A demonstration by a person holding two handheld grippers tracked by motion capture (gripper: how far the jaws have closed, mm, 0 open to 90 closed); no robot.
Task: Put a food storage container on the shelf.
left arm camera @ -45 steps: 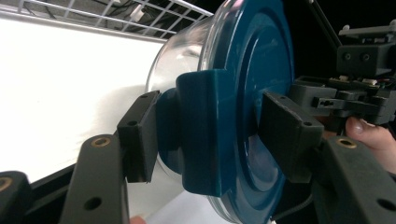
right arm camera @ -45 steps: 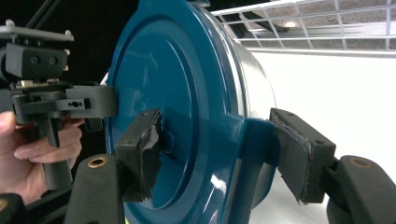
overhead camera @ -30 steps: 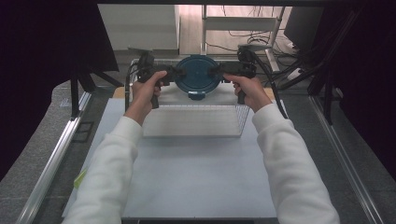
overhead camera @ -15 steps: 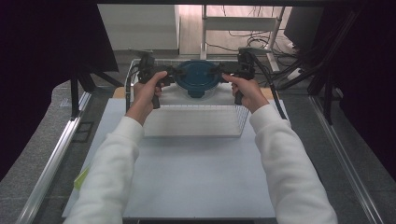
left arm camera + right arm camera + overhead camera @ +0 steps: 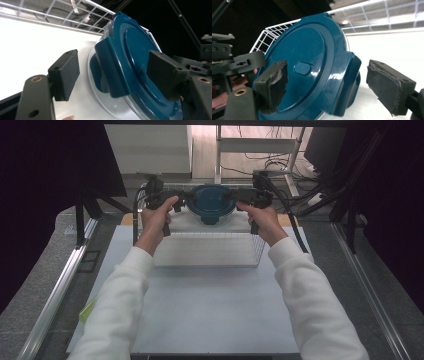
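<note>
A clear round container with a dark blue lid [image 5: 210,202] sits tilted at the far end of a white wire basket [image 5: 205,251]. My left gripper [image 5: 182,199] is at its left side and my right gripper [image 5: 232,197] at its right. In the left gripper view the lid's latch tab [image 5: 110,72] lies between the left gripper [image 5: 115,72] pads, with a gap beside the left pad. In the right gripper view the other tab [image 5: 347,82] lies between the right gripper [image 5: 329,85] pads, clear of the right pad. Both pairs of jaws have just been opening and stand open around the tabs.
The basket stands on a white mat [image 5: 210,310] over the table. Metal rails [image 5: 55,290] run along both sides. Cables [image 5: 300,180] and a frame stand behind the basket. White-sleeved forearms [image 5: 125,290] reach in from the bottom.
Both pairs of jaws have widened off the lid's tabs. The hands have stayed nearly where they were, and the container rests at the basket's far end.
</note>
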